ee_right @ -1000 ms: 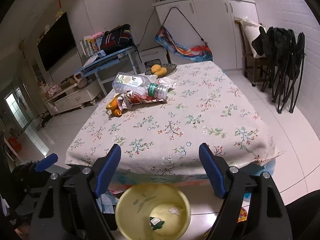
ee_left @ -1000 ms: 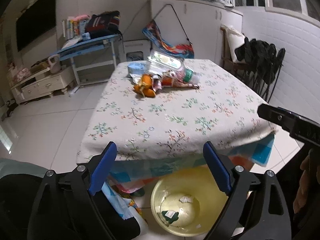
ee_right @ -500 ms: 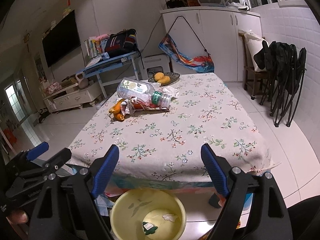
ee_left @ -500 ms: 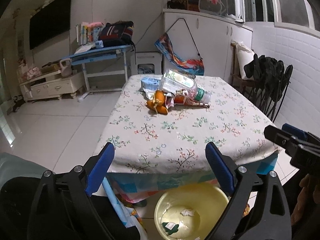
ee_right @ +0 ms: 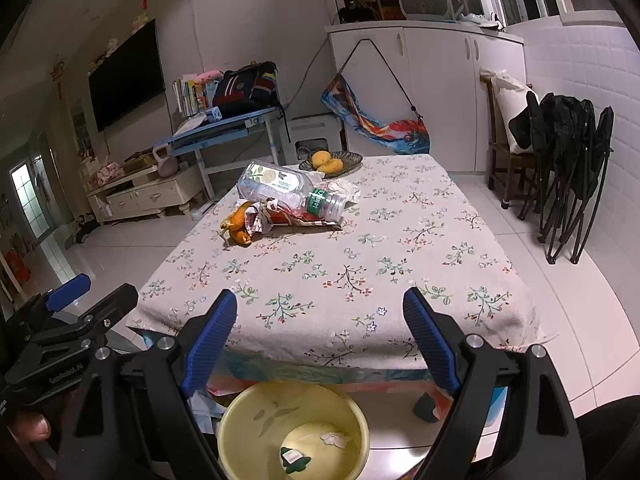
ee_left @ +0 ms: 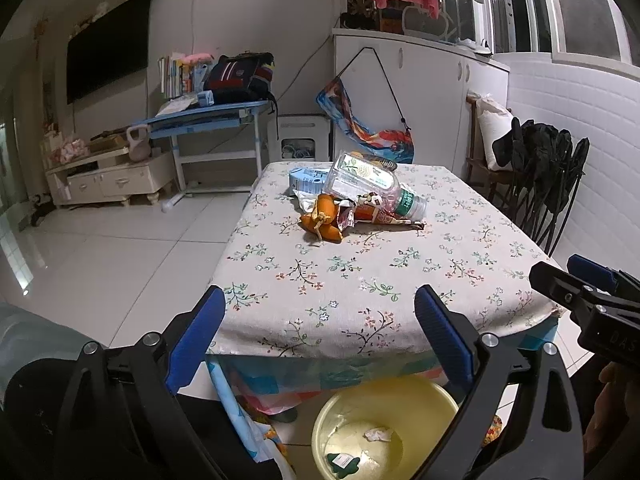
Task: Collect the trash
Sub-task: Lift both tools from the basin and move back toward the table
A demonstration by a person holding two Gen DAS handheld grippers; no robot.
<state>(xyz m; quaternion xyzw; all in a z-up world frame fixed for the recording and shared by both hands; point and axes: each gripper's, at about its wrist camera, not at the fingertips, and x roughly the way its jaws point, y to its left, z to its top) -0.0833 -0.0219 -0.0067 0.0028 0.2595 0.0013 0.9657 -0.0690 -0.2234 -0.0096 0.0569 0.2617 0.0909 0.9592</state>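
A pile of trash lies at the far middle of the floral table (ee_left: 360, 276): a crushed clear plastic bottle (ee_left: 370, 186) (ee_right: 288, 192), orange peel (ee_left: 322, 220) (ee_right: 236, 226) and a red wrapper (ee_left: 372, 214) (ee_right: 298, 218). A yellow bin (ee_left: 384, 428) (ee_right: 294, 430) with scraps inside stands on the floor under the near edge. My left gripper (ee_left: 320, 324) and right gripper (ee_right: 320, 320) are both open and empty, held before the table's near edge, above the bin.
A dark bowl of yellow fruit (ee_right: 330, 160) sits at the table's far end, and a blue-white box (ee_left: 306, 180) lies behind the bottle. Black folded chairs (ee_right: 568, 168) stand to the right. A blue desk (ee_left: 208, 124) stands beyond on the white tiled floor.
Both grippers have risen and tilted up, so the table top looks flatter and the bin sits lower in view. Both stay open; the trash has not moved.
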